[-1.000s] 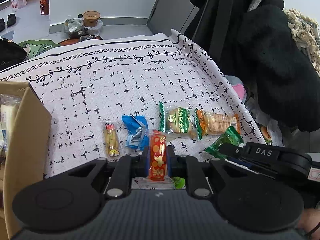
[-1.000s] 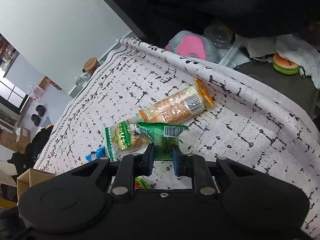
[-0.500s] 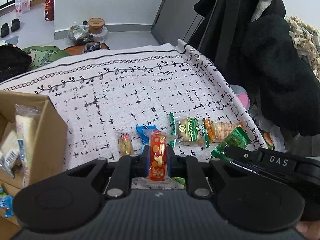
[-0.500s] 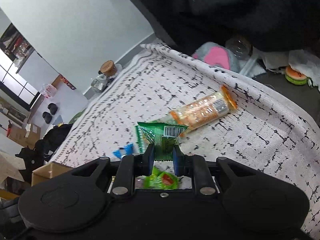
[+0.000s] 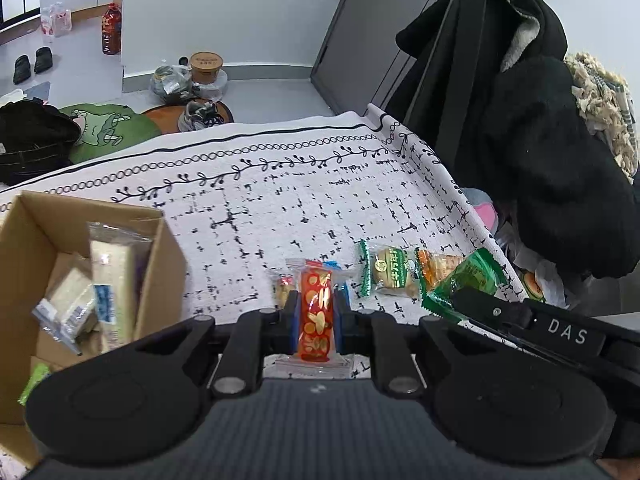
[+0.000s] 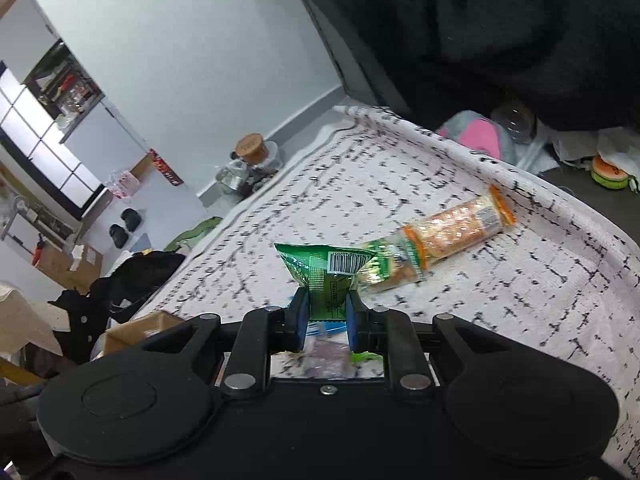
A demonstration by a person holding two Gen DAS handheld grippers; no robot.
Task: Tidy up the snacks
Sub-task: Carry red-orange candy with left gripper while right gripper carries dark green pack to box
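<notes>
Red snack packet upright, clamped; green packet clamped, lifted.

The middle and far stretch of the patterned cloth lies bare, open for a hand to cross. On the left the cardboard box walls off that side. Loose snack packets crowd the near right, and a black coat hangs beyond the right edge.

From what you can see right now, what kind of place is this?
Probably a lived-in home room: a table under a patterned tablecloth, shoes on the floor, and a black coat hanging beside it.
</notes>
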